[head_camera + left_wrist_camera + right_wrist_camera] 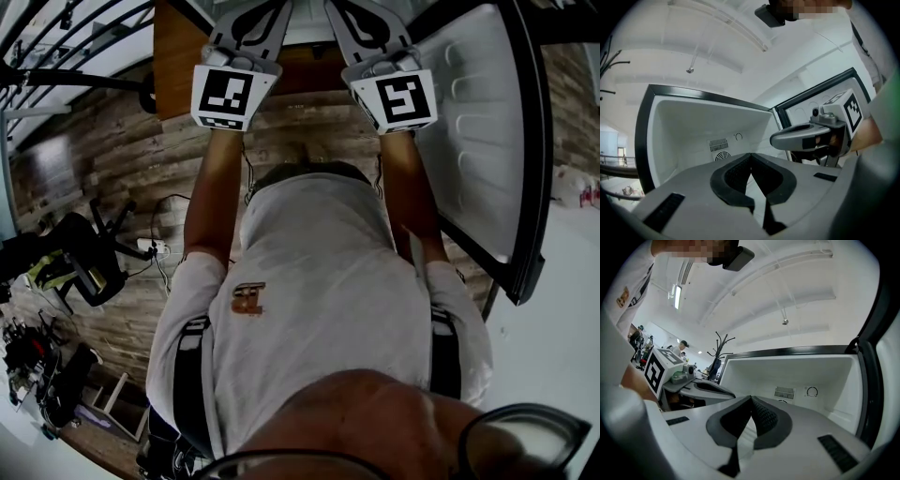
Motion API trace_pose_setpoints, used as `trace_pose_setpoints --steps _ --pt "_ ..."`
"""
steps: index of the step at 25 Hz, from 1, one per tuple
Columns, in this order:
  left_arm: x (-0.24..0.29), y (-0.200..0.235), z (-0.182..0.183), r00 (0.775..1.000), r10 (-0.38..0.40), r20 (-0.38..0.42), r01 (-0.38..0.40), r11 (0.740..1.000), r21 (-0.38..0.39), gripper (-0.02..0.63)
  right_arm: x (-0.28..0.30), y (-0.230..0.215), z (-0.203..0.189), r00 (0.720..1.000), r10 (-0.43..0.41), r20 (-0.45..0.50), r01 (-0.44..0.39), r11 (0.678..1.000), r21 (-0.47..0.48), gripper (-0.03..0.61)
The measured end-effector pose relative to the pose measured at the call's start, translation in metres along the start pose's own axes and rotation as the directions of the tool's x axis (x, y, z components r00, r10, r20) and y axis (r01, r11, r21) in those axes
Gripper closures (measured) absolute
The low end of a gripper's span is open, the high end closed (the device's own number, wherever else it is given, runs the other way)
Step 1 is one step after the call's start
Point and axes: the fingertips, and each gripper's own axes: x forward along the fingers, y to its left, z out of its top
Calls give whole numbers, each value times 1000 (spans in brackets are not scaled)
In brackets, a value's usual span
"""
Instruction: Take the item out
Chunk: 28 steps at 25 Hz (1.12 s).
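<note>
Both grippers point into an open white fridge compartment (689,131), whose inner walls show a vent (718,144) and a dial (812,391). No item shows inside it in any view. My left gripper (750,155) is shut, its pads meeting at the tips with nothing between them. To its right, my right gripper (751,398) is shut and empty too. In the head view the left gripper (255,23) and right gripper (367,23) reach side by side toward the top edge, with their tips cut off. Each shows in the other's view: the right gripper (811,136), the left gripper (705,389).
The fridge door (478,131) stands swung open on the right, close to my right arm. A wooden cabinet side (178,47) stands to the left of the grippers. An office chair (84,253) and a power strip (150,247) sit on the wood floor at the left.
</note>
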Motion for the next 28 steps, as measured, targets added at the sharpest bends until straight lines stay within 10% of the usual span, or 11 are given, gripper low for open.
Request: trace_pose_setpoints --steps 10,28 --pt "25 -7 -18 993 -6 -120 45 945 323 595 3 -16 -13 1000 -20 -22 19 1000 -18 546" --pt "43 -6 -52 939 47 -341 208 709 673 513 11 -20 -16 999 -26 -20 25 999 -26 546"
